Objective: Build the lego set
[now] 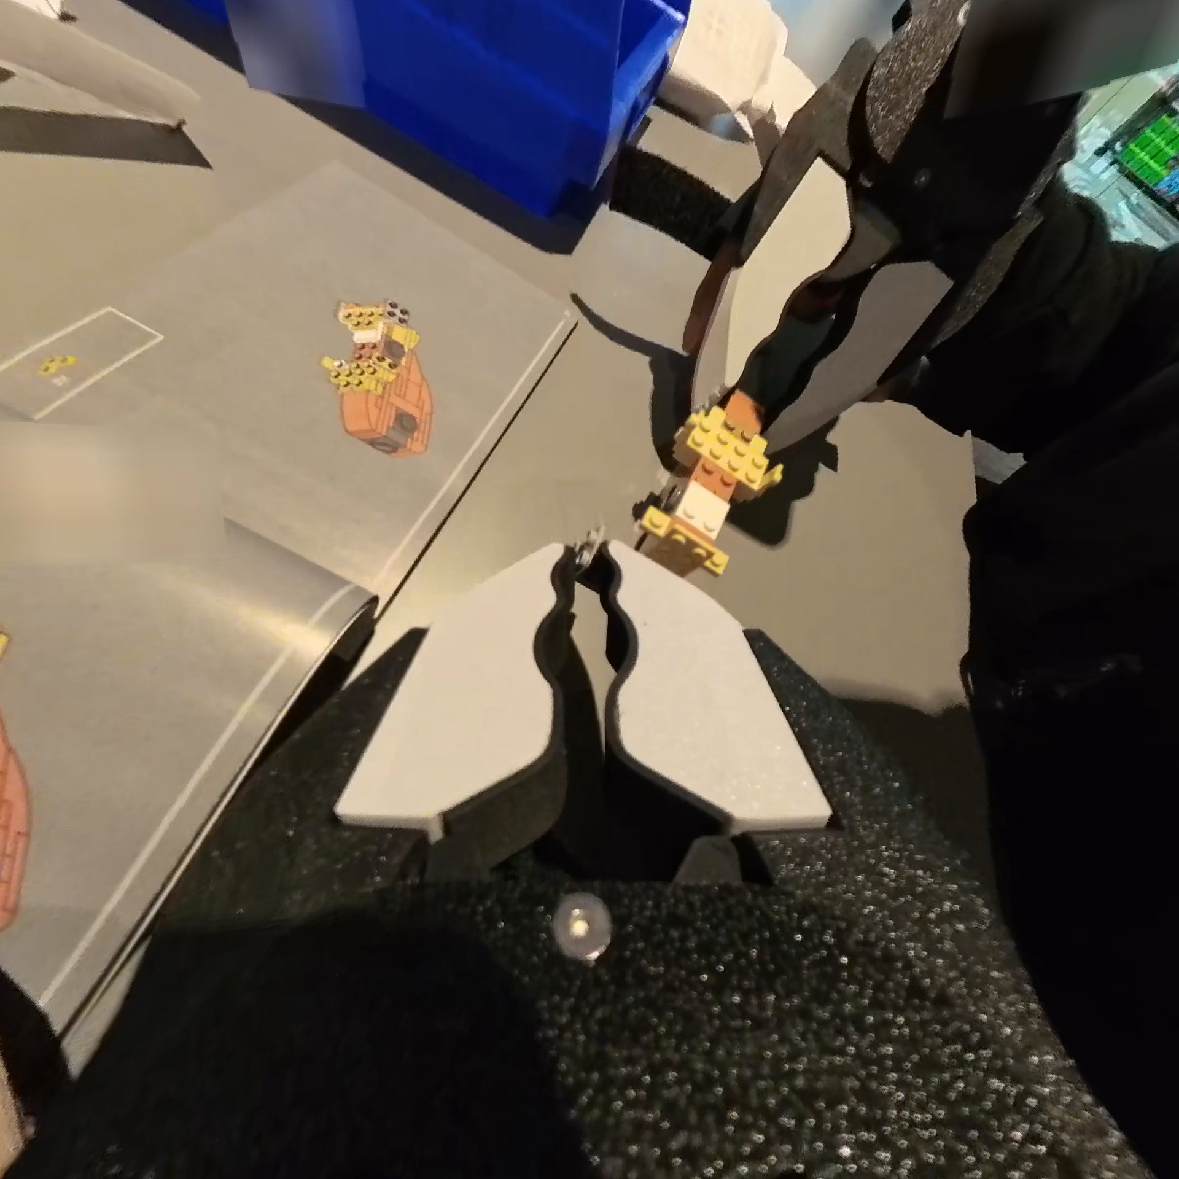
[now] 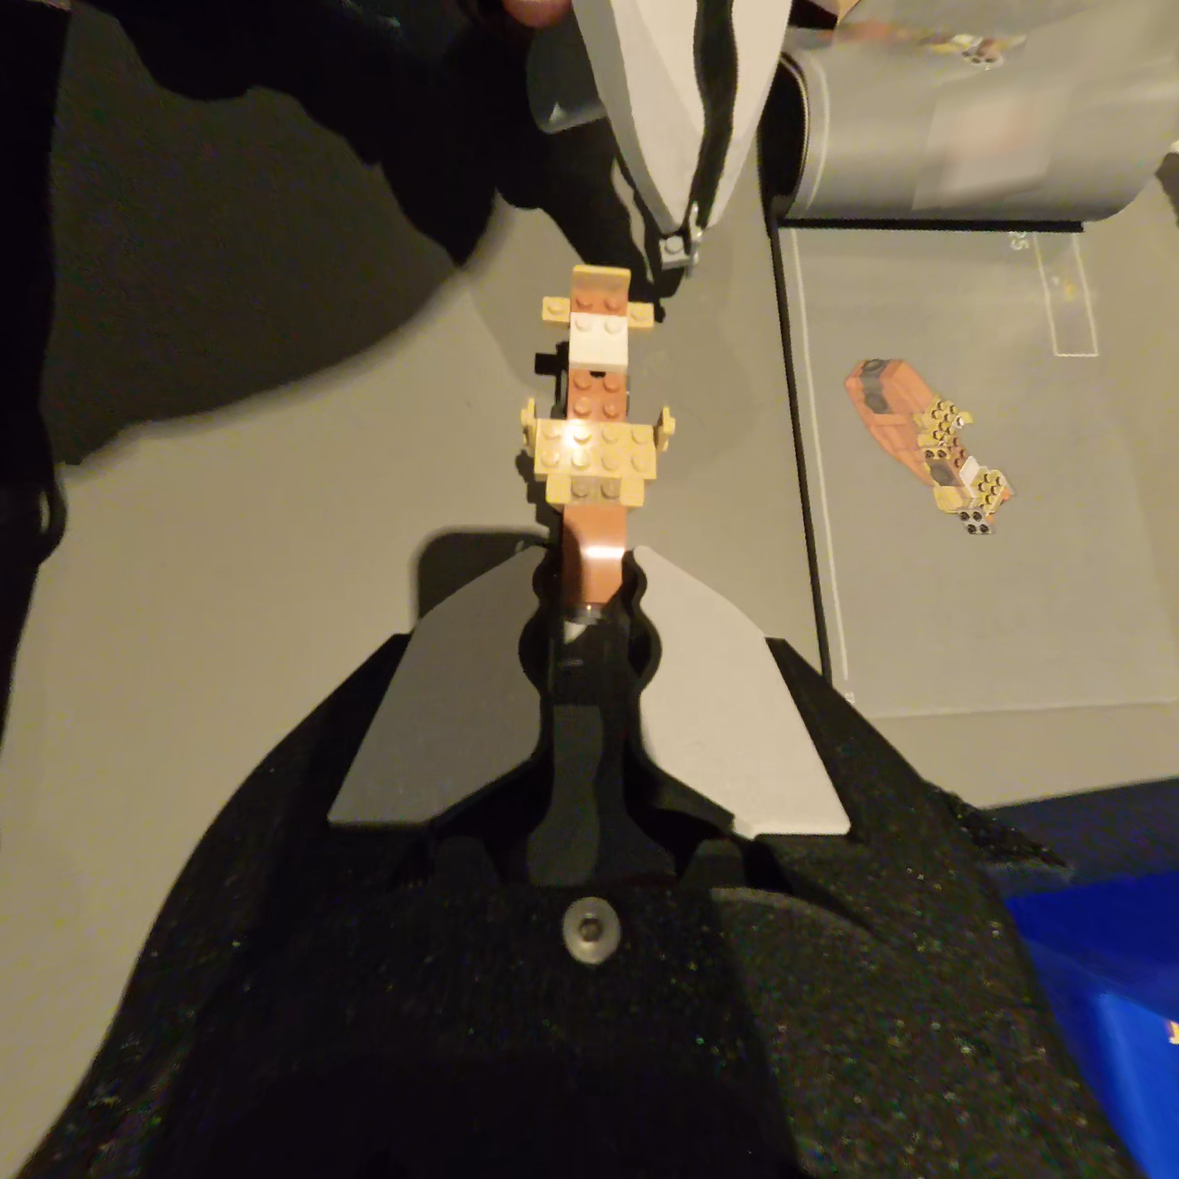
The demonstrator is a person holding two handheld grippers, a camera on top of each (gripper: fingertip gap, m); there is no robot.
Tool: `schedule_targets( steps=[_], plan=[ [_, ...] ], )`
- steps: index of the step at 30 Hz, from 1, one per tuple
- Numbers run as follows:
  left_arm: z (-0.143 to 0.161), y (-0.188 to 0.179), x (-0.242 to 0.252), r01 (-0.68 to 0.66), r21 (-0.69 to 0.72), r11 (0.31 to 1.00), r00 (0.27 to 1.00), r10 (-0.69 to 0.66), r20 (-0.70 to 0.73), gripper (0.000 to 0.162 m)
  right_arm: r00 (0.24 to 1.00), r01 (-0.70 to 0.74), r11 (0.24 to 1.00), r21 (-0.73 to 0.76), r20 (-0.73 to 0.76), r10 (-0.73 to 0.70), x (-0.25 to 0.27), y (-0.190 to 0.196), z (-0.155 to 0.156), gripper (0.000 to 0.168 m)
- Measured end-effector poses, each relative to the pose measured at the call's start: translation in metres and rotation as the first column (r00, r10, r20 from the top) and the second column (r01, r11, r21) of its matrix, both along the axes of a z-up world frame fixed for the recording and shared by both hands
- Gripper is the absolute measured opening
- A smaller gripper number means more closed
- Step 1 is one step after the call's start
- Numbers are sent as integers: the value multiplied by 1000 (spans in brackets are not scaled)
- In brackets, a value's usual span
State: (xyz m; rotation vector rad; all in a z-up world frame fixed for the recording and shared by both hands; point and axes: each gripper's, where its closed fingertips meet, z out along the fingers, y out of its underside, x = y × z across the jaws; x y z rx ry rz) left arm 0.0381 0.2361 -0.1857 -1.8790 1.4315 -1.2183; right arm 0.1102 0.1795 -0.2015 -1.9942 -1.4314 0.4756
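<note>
My right gripper point(image 2: 590, 574) is shut on the brown tail end of a small lego model point(image 2: 596, 415) of tan, brown and white bricks and holds it above the grey table. In the left wrist view the right gripper point(image 1: 749, 408) comes in from the upper right with the model point(image 1: 714, 472). My left gripper point(image 1: 587, 561) is shut on a small grey piece point(image 1: 591, 541) at its fingertips. It sits just beside the model's front end, slightly apart. In the right wrist view the left gripper point(image 2: 679, 233) reaches down from the top with the grey piece point(image 2: 673, 249).
An open instruction booklet point(image 1: 306, 446) with a picture of the brown and yellow model lies left of the grippers; it also shows in the right wrist view point(image 2: 957, 574). A blue bin point(image 1: 510, 83) stands at the far side of the table point(image 2: 255, 510). The left gripper's tips are roughly 10 cm from the right gripper's.
</note>
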Motion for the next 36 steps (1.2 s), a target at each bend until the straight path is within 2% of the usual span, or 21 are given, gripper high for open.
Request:
schedule_targets(
  steps=[11, 21, 30, 36],
  plan=[
    [-16, -8, -10, -42, -25, 999, 995, 39, -91, 6, 998, 47, 999, -15, 36, -46, 2, -3, -4, 25],
    [-20, -20, -18, -94, -9, 996, 989, 93, -119, 7, 993, 121, 991, 49, -5, -121, 14, -10, 9, 27],
    [-29, -26, -19, -80, 96, 992, 978, 97, -184, 7, 975, 220, 967, 130, -50, -215, 31, -35, 17, 27],
    [-30, -30, -19, -54, 153, 987, 979, 82, -186, 14, 958, 283, 944, 167, -90, -271, 43, -52, 22, 28]
  ],
)
